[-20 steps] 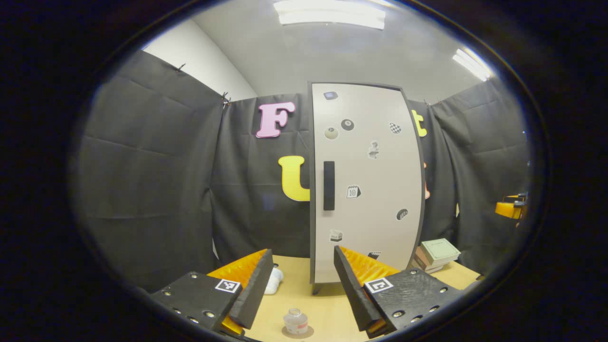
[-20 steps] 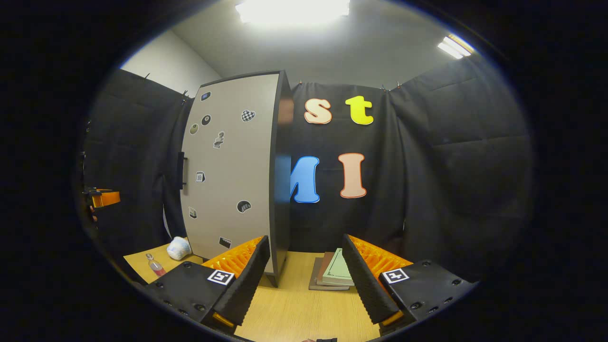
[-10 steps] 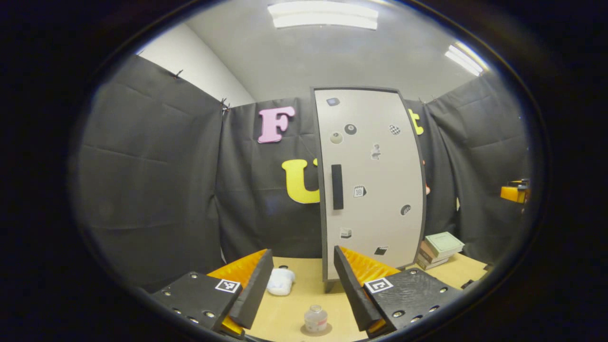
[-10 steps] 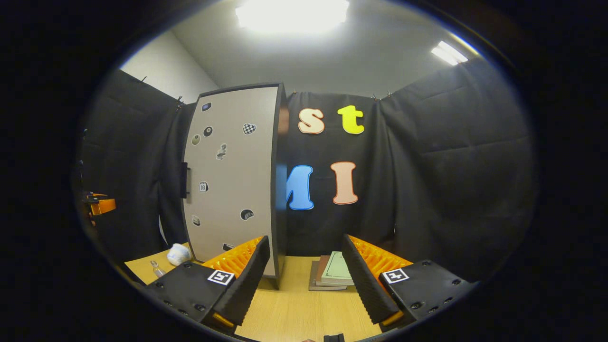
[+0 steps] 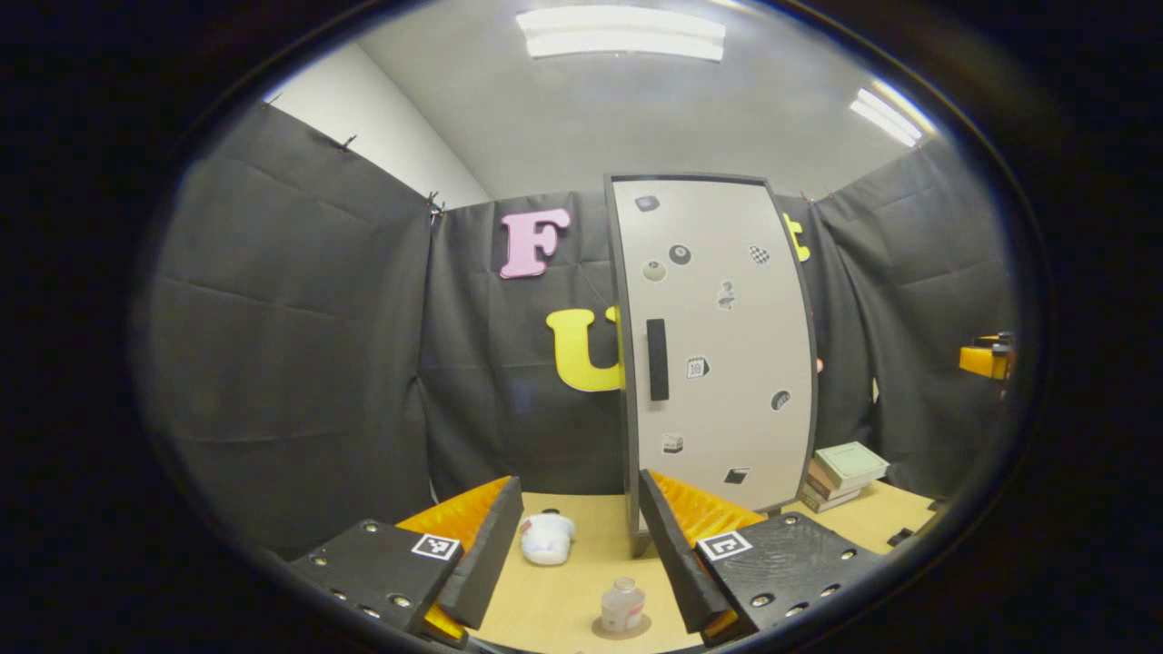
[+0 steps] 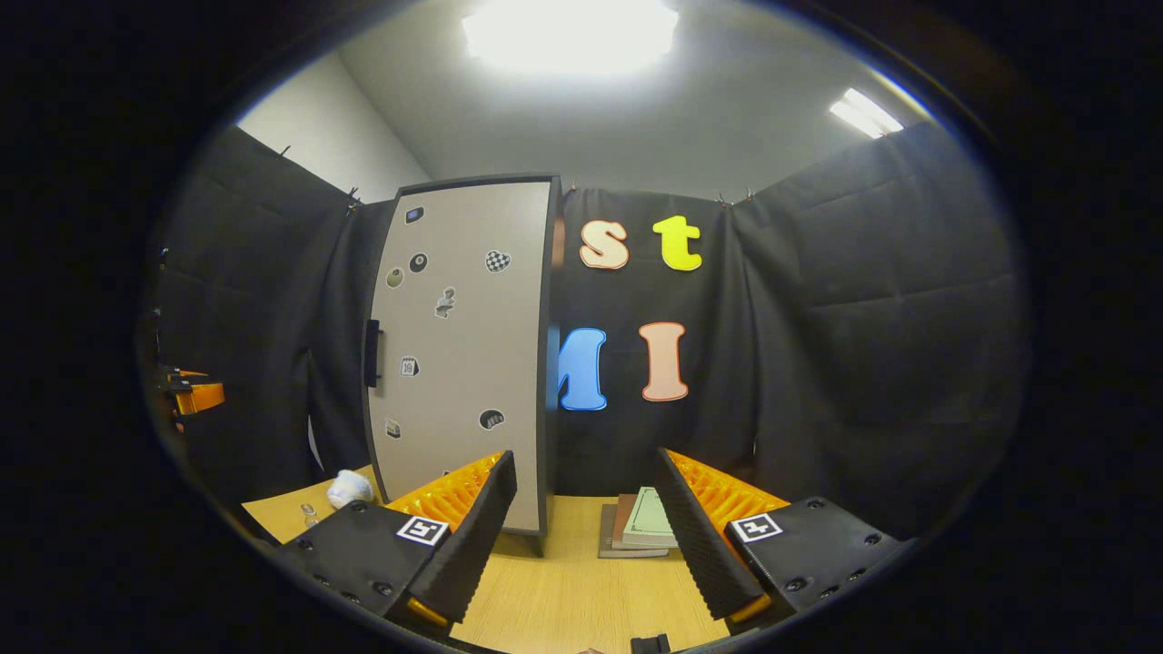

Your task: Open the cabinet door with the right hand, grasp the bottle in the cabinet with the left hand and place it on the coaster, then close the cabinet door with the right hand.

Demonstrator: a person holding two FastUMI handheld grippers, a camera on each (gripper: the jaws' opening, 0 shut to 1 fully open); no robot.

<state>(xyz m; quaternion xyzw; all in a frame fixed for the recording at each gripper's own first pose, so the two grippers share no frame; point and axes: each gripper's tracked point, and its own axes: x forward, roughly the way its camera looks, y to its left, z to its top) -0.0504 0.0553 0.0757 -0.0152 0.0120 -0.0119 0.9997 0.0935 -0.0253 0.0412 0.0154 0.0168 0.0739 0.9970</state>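
Bare table [image 5: 563, 609] surrounds the bottle [image 5: 623, 607] on its coaster [image 5: 621, 627].

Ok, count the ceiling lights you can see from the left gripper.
2. One ceiling light is overhead at the top middle, roughly above the cabinet. A second ceiling light runs along the ceiling at the upper right. Others may lie beyond the picture.

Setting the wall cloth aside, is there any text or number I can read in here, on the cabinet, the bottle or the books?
Nothing reads clearly.
Cabinet door: small picture stickers; the calendar sticker bears a number, too small to read.
Bottle: its label is blurred, unreadable.
Top book of the stack: marks on the cover too small to make out.
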